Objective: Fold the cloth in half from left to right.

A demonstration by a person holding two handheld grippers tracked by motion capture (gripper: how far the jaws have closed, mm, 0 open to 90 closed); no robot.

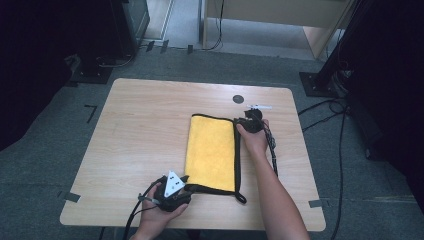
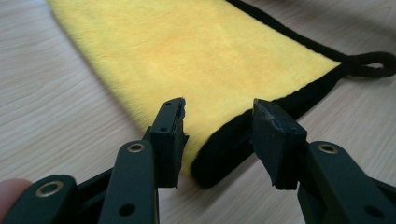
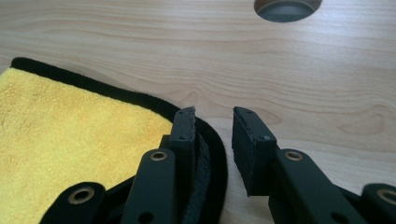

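Both hand-held grippers, left [image 1: 184, 180] and right [image 1: 239, 121], gape open at opposite corners of the folded yellow cloth [image 1: 211, 152]; any further fold looks unstarted.

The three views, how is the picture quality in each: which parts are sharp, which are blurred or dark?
High view: the table is evenly lit, the room's corners nearly black. Left gripper view: the jaws and near corner of the yellow cloth are fairly sharp, the cloth's loop softer. Right gripper view: pale glare on the wood at right, the round hole slightly blurred.
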